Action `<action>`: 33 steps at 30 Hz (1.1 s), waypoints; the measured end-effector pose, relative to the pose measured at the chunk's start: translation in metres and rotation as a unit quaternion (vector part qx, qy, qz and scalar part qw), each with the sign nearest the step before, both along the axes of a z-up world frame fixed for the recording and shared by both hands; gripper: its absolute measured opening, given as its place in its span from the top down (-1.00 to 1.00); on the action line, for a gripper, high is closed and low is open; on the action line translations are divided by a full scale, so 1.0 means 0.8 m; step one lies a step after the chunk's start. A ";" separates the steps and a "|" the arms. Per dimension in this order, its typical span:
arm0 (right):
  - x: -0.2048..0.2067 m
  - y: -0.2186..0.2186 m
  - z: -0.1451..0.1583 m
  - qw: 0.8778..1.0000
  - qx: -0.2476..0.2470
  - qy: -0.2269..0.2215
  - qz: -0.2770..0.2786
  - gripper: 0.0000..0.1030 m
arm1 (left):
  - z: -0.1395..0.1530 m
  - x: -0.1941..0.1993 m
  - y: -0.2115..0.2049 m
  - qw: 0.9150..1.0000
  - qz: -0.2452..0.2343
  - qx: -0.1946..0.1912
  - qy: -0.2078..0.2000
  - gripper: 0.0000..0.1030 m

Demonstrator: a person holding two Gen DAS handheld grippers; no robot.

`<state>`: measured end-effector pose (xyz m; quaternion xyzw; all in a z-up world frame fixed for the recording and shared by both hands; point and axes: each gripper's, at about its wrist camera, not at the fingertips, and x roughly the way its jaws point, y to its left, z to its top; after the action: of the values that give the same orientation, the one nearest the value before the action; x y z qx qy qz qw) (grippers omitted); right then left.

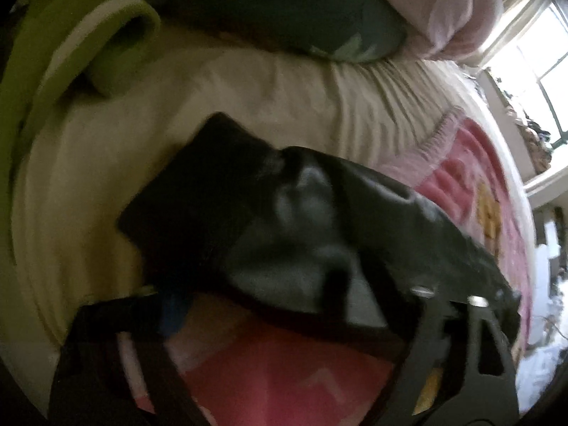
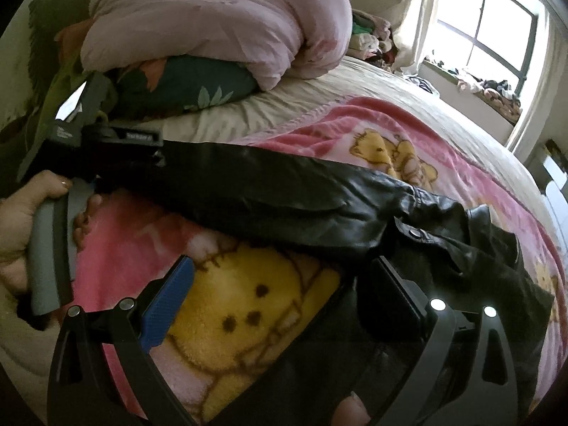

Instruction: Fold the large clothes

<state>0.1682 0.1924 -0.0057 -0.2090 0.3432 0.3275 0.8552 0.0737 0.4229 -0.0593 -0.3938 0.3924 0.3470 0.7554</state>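
Observation:
A black leather jacket (image 2: 319, 198) lies on a pink bear blanket (image 2: 390, 131) spread over the bed. Its sleeve (image 2: 220, 167) stretches left to my left gripper (image 2: 120, 142), which a hand (image 2: 21, 213) holds. In the left wrist view the sleeve (image 1: 284, 213) lies across that gripper (image 1: 301, 284). Its dark cuff (image 1: 198, 195) pokes past the tips and leather drapes the right finger. The jaws stand wide and the blue pad (image 1: 174, 312) shows bare. My right gripper (image 2: 282, 262) is open beside the jacket's body, with the blanket's yellow bear between its fingers.
A bundled pink quilt (image 2: 213, 25) rests on a floral pillow (image 2: 184, 85) at the head of the bed. A green garment (image 1: 71, 53) lies on the beige sheet (image 1: 248, 88). A bright window (image 2: 497, 35) with a cluttered sill (image 2: 490, 88) stands beyond the far edge.

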 end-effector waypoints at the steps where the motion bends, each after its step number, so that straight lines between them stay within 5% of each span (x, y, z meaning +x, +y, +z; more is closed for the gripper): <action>1: 0.001 -0.002 0.000 1.000 0.002 0.002 -0.002 -0.91 | 0.001 0.000 0.002 1.000 0.004 0.007 0.000 -0.07; 5: 0.006 -0.011 0.002 1.000 0.009 0.000 -0.014 -0.91 | 0.024 0.002 0.001 0.999 0.008 0.046 -0.013 0.62; 8: 0.011 -0.019 0.005 1.000 0.018 0.001 -0.023 -0.91 | 0.052 0.002 -0.005 0.997 0.000 0.065 -0.050 0.81; 14: 0.018 -0.035 0.010 0.999 0.031 0.001 -0.039 -0.91 | 0.110 -0.005 -0.029 0.986 -0.023 0.086 -0.142 0.93; 21: 0.023 -0.064 0.019 0.997 0.027 -0.023 -0.065 -0.91 | 0.184 -0.001 -0.093 0.962 -0.073 0.127 -0.232 0.96; 33: 0.036 -0.139 0.035 0.990 0.024 -0.042 -0.132 -0.91 | 0.225 0.048 -0.202 0.932 -0.175 0.152 -0.278 0.97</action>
<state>0.1968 0.0809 0.0223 -0.1552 0.3231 0.2109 0.9094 0.1117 0.2616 0.1209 -0.2797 0.1725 0.1413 0.9338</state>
